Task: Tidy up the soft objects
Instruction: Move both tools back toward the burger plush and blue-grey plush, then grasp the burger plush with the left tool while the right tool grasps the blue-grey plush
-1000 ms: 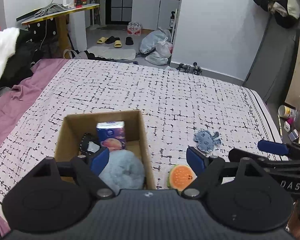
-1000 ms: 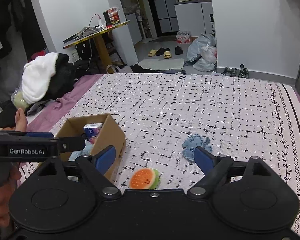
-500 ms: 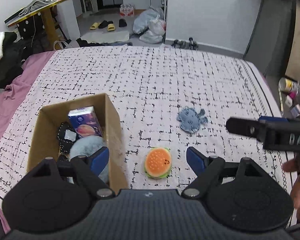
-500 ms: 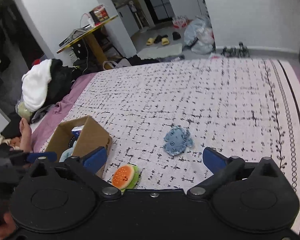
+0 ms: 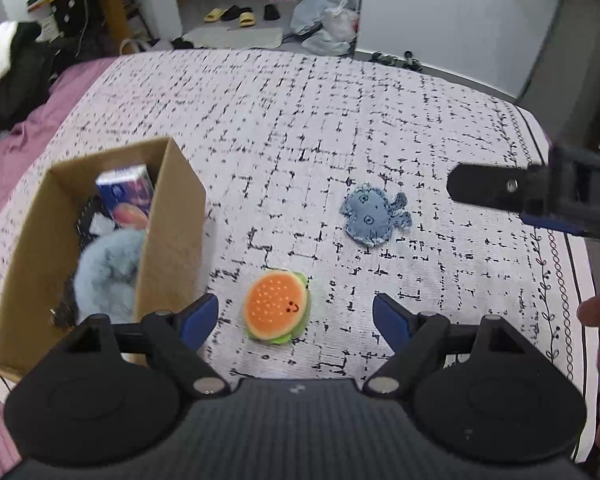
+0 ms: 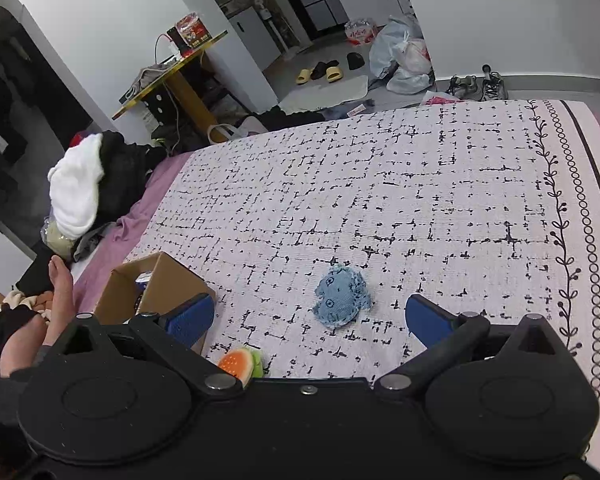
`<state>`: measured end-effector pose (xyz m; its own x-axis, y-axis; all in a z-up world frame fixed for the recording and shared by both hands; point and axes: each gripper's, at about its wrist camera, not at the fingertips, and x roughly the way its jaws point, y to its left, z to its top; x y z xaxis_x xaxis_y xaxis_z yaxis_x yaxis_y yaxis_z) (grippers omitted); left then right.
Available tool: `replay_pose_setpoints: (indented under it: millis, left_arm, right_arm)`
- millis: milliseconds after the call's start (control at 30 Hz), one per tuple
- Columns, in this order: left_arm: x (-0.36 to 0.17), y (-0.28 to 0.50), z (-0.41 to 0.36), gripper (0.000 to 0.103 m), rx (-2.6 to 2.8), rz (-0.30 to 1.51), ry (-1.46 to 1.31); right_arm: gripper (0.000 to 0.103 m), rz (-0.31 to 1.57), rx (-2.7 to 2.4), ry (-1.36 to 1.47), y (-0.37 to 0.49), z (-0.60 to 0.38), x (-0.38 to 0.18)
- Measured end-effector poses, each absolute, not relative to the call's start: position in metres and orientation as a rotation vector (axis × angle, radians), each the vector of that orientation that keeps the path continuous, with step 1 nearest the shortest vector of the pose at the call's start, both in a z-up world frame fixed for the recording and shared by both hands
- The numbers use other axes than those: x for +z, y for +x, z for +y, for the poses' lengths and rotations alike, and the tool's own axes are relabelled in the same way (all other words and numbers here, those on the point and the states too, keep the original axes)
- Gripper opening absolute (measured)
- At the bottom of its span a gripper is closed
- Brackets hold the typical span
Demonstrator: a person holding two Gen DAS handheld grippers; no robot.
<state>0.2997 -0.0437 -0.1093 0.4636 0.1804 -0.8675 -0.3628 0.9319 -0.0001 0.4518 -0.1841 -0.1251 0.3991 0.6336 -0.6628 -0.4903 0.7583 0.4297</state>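
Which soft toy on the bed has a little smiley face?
The burger plush, round and orange with green edging, beside the cardboard box. The blue denim plush farther out has button-like eyes, no smile.

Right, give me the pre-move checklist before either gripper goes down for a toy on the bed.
1. Left gripper open and empty: ok.
2. Right gripper open and empty: ok.
3. Burger plush lined up between the left fingers, lying free on the bedspread: ok.
4. Blue denim toy ahead of the right gripper, apart from the burger: ok.
5. Cardboard box upright beside the burger, top open: ok.
6. Room left in the box beside the fluffy blue item and tissue pack: cannot tell.
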Motion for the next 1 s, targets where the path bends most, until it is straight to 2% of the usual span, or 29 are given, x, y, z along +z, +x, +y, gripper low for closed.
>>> replay_pose_setpoints:
  millis: [300,433,567,733,833,900,1000]
  left_arm:
    - [-0.143,0.307,-0.040,0.080,0.457,1.024,-0.284]
    - [-0.158,0.309,-0.038,0.079,0.500,1.015,-0.320]
    - [-0.171,0.312,-0.035,0.075,0.554,1.015,-0.338]
    - [-0.184,0.316,-0.032,0.074,0.590,1.011,-0.360]
    - [-0.191,0.318,-0.030,0.066,0.610,1.011,-0.374]
    - [-0.194,0.320,-0.029,0.055,0.624,1.008,-0.372]
    - [-0.194,0.320,-0.028,0.047,0.623,0.991,-0.373]
  right_arm:
    - [0.103,0.843,0.734,0.104,0.461,-0.178,-0.148]
    - [0.103,0.897,0.755,0.147,0.468,-0.179,-0.169]
    - [0.096,0.938,0.771,0.154,0.474,-0.172,-0.186]
    - [0.092,0.909,0.791,0.112,0.476,-0.157,-0.196]
    - [0.087,0.910,0.785,0.111,0.479,-0.154,-0.204]
    - [0.081,0.927,0.786,0.117,0.483,-0.152,-0.211]
    - [0.073,0.920,0.773,0.103,0.483,-0.148,-0.218]
